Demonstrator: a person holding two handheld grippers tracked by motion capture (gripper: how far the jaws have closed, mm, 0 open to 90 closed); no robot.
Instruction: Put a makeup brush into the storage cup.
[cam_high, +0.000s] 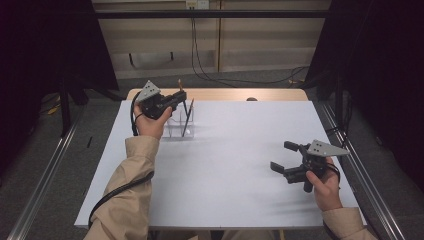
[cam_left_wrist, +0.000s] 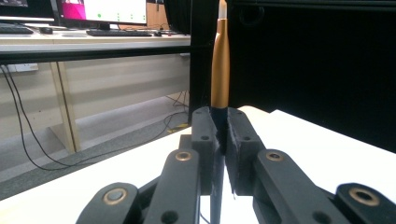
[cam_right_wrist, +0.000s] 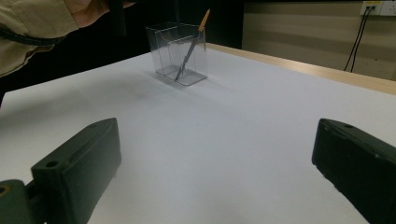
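left gripper (cam_high: 181, 96): jaws clamped on an upright gold-barrelled pen (cam_left_wrist: 220, 65), held just above the clear holder (cam_high: 181, 125) | second pen (cam_right_wrist: 192, 41): leaning inside the holder | right gripper (cam_high: 285, 156): jaws wide apart, nothing between them, hovering over the white table (cam_high: 235, 165) well apart from the holder, toward the person's near right.

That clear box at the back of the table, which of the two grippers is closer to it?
Left. The left gripper is right above the clear box, shut on a gold-tipped pen. The right gripper hovers open far off, near the table's opposite edge.
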